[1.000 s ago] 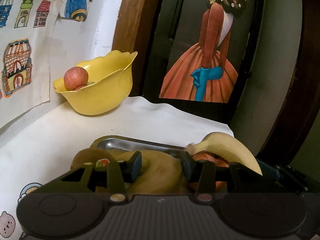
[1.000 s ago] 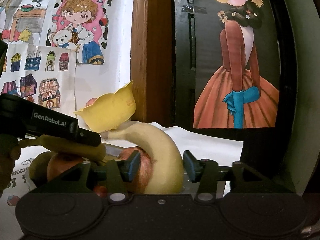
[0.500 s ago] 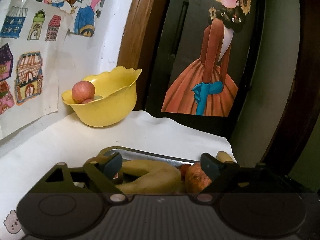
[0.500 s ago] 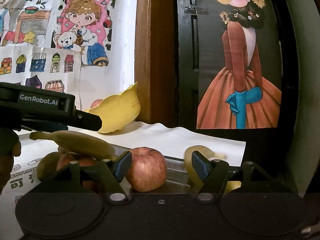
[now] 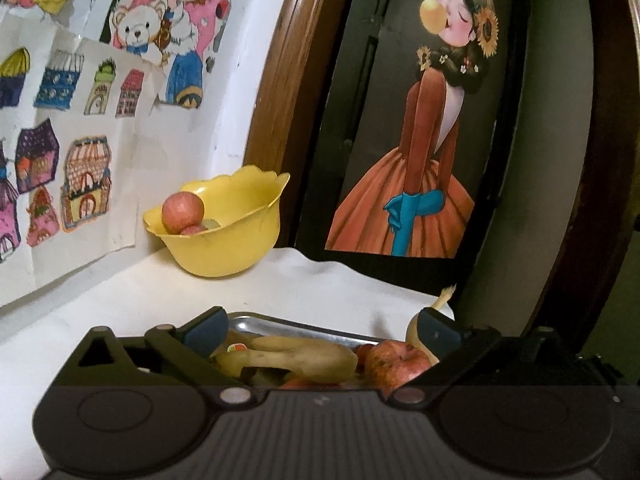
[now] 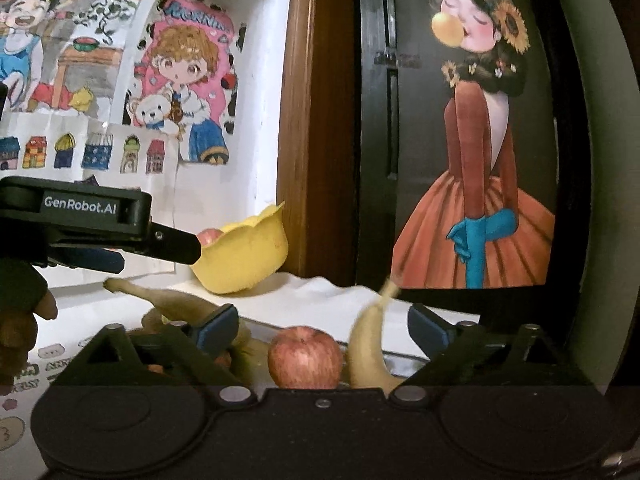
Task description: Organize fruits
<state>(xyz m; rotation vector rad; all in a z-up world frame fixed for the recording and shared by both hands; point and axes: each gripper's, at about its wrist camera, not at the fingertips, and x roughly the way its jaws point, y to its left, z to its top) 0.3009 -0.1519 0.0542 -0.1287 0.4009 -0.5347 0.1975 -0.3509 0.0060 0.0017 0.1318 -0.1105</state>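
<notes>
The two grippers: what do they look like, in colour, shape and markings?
Both are matt black plastic. Each body has a ribbed middle, two round discs and silver pivot screws, with triangular cut-out linkages leading to jaws that carry blue pads. The left gripper, seen from the side, bears white lettering "GenRobot.AI". The right gripper looks the same.

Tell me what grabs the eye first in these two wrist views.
The yellow bowl with scalloped rim stands at the back of the white table against the wall, red apples inside it. In front, a metal tray holds a heap of bananas and an apple. Both the left gripper and right gripper hang wide open over that tray.
</notes>
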